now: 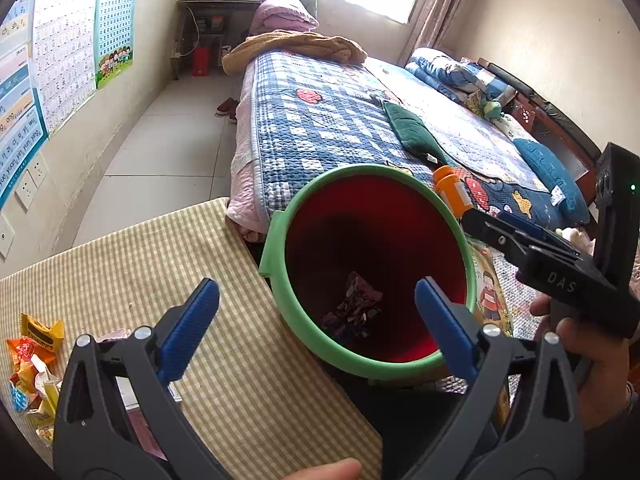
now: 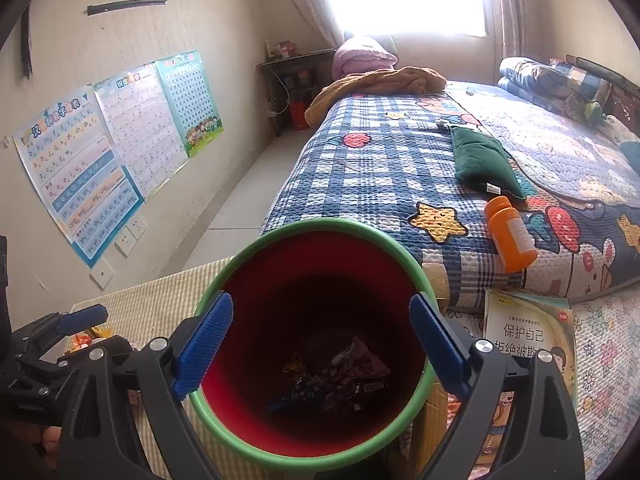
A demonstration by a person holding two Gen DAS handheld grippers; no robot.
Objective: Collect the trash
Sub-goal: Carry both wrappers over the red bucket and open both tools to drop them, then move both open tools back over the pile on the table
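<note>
Reading "DAS": right claw (image 1: 480, 220) marking

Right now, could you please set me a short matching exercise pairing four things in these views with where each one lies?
Things:
1. orange bottle
2. dark wrappers
3. snack packets
4. picture book

Places:
A. on the checked tablecloth
B. at the bottom of the red bin
C. on the quilt at the bed's edge
D. below the bed's edge, beside the bin

Pairs: 1-C, 2-B, 3-A, 4-D
</note>
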